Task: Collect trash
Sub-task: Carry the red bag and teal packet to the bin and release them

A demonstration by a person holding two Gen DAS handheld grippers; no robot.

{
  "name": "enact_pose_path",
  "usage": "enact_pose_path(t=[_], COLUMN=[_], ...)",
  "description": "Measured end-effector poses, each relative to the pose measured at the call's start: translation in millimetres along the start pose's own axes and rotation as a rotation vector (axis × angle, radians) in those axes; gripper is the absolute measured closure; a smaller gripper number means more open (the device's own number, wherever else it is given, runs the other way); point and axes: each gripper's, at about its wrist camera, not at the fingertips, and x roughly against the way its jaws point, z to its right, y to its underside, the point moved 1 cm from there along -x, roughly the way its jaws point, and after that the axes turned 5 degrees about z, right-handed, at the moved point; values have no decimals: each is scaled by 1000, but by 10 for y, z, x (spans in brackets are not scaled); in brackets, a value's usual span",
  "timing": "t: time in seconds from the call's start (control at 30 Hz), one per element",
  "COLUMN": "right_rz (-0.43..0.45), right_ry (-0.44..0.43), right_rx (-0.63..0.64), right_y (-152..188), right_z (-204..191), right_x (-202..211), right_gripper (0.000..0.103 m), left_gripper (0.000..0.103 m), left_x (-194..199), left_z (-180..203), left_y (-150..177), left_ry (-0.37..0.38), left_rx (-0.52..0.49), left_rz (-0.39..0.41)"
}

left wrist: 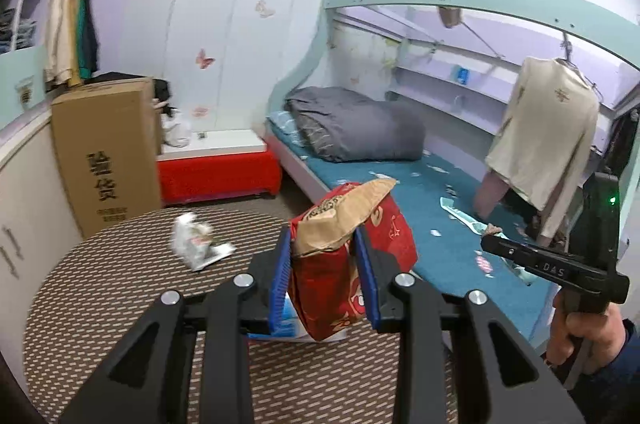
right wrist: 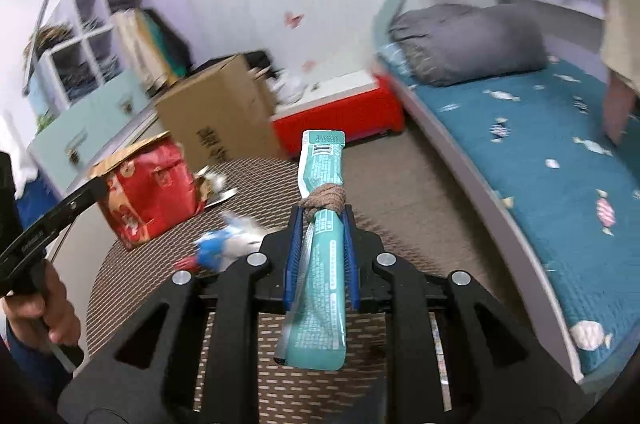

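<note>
A child's bedroom with a bunk bed (left wrist: pixel 420 208) in teal bedding, and in front of it a round woven surface (left wrist: pixel 132 288) where the rubbish lies.

The left tongs (left wrist: pixel 326 276) are clamped on a red snack bag (left wrist: pixel 344 264), its brown paper-like top folded over above the blue pads; the bag hangs clear above the surface. The right tongs (right wrist: pixel 320 256) are closed on a teal stick packet (right wrist: pixel 322 264), gripped just below a brown cord knotted round its middle, with both ends poking out past the jaws.

Both pieces look light and soft. The bag is crinkly and half collapsed, so a pinch across its folded upper part suits it; the packet is slim and slick, and the knot probably helps keep it from sliding through.

On the surface beyond the red snack bag lies a crumpled white wrapper (left wrist: pixel 196 240), and near the right tongs a blue-and-white wrapper (right wrist: pixel 224 248), blurred. These look flimsy too; I would take each by its bunched middle. A cardboard box (left wrist: pixel 108 152) stands beyond the surface.
</note>
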Motion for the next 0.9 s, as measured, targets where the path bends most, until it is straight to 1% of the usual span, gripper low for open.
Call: enact_pose_path(t=[0.13, 0.2, 0.3, 0.43, 0.53, 0.7, 0.9], right_rz=[21, 15, -13, -62, -99, -165, -241], right_ry=[96, 128, 187, 228, 234, 247, 255], right_rx=[-56, -71, -118, -166, -198, -256, -310], right_y=[12, 56, 193, 363, 493, 714, 962], right_z=[515, 693, 1049, 1407, 1581, 1832, 2085], right_x=[182, 213, 203, 97, -23, -291, -540], right_gripper=[84, 84, 84, 84, 84, 84, 84], left_gripper=[73, 73, 73, 73, 73, 73, 73], left_x=[-215, -343, -542, -818, -1052, -1495, -1927], left_z=[446, 659, 960, 1275, 1491, 1857, 2097], left_y=[-10, 8, 72, 215, 362, 635, 919], left_ry=[55, 80, 116, 150, 154, 136, 108], left_rx=[-23, -31, -50, -71, -91, -152, -183], left_rz=[-23, -44, -83, -155, -217, -328, -430])
